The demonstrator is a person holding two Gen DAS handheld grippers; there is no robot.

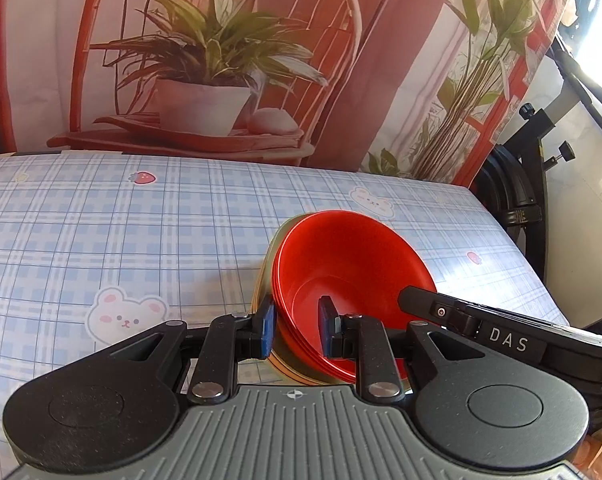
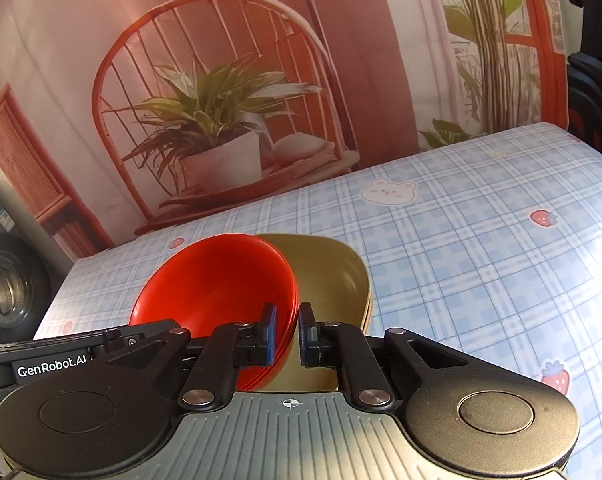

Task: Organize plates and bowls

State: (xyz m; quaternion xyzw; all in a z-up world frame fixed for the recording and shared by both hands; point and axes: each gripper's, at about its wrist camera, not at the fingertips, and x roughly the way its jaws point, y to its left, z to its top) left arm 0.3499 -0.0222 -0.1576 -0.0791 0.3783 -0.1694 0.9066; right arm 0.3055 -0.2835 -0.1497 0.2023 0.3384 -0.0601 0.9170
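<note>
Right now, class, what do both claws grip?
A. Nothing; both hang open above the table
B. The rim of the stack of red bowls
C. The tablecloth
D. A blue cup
B: the left claw and the right claw each have one finger inside the red bowls and one outside, closed on opposite sides of the rim.

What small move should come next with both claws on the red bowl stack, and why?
Probably lift both together, slowly and level. The left claw and right claw each pinch opposite rims of the stacked glossy red plastic bowls, which sit tilted in the olive-gold squarish plastic plates. Uneven lifting could tip them further.
</note>
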